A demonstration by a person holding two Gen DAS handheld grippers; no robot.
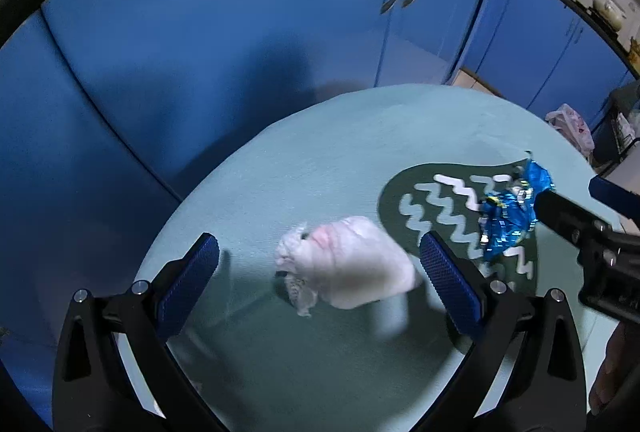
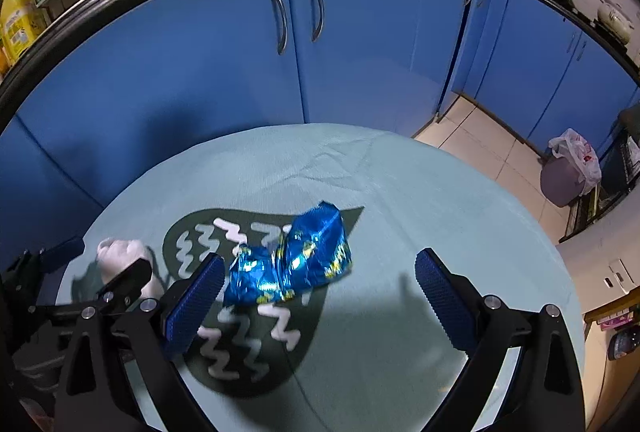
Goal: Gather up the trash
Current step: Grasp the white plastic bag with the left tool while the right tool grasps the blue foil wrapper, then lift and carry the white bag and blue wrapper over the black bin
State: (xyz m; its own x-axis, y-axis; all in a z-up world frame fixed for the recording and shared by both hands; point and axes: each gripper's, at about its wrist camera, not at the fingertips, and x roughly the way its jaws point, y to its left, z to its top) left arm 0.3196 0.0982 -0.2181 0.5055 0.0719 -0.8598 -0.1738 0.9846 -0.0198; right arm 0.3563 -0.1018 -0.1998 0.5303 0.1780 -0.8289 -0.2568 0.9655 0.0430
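Now your left gripper (image 1: 320,266) gapes wide around the pale crumpled wad (image 1: 352,264) (untouched), while your right gripper (image 2: 320,284), equally open and empty, frames the blue wrapper (image 2: 292,260) mid-tablecloth (image 2: 440,191)

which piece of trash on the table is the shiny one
The blue foil wrapper, crinkled and glinting on the dark zigzag patch. The other piece, a pale pink crumpled bag, looks dull.
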